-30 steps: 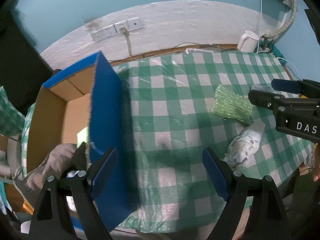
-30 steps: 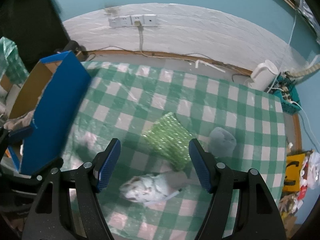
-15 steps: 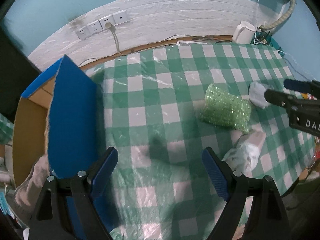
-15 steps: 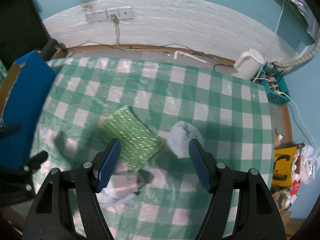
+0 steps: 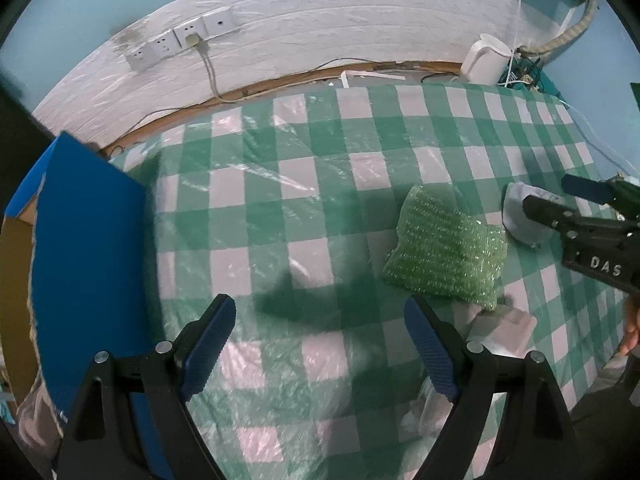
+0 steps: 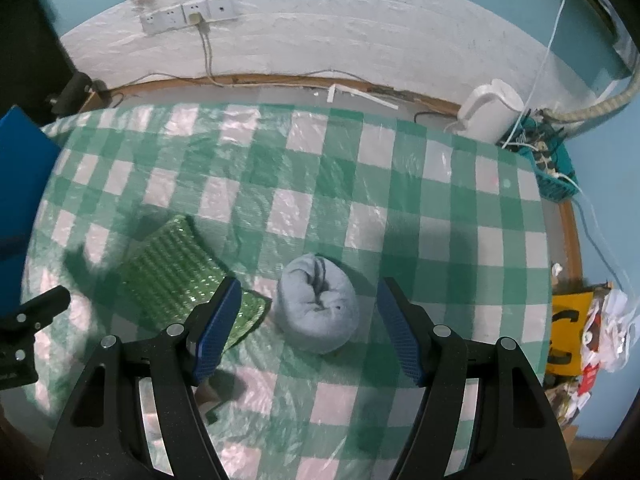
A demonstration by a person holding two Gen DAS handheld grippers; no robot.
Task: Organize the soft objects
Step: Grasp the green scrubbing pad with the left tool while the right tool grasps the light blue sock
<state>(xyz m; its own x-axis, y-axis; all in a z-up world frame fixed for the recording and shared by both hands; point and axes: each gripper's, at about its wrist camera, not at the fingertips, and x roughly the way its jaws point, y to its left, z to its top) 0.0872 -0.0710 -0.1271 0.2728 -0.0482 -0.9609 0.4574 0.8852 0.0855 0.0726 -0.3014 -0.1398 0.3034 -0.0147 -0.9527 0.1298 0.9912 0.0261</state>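
My right gripper [image 6: 309, 294] hangs open just above a rolled light-blue cloth [image 6: 318, 308], which lies between its blue pads without touching them. A green bubbly pouch [image 6: 176, 276] lies to the left of the roll on the checked tablecloth [image 6: 400, 200]. My left gripper [image 5: 318, 314] is open and empty over bare cloth, with the green pouch [image 5: 444, 256] to its front right. A white patterned cloth [image 5: 500, 328] lies partly hidden behind its right finger. In the left wrist view the light-blue cloth [image 5: 520, 216] sits under the right gripper's fingers [image 5: 552, 216].
A cardboard box with a raised blue flap [image 5: 88, 264] stands at the table's left edge, with grey fabric at its lower corner. A white kettle [image 6: 492, 112] and a teal basket of cables [image 6: 554, 172] stand at the back right. A yellow bag [image 6: 568, 336] lies beyond the right edge.
Both grippers have moved rightward over the table and come lower. The box has slid toward the left of the views. The right gripper has gone from over the green pouch to the light-blue roll.
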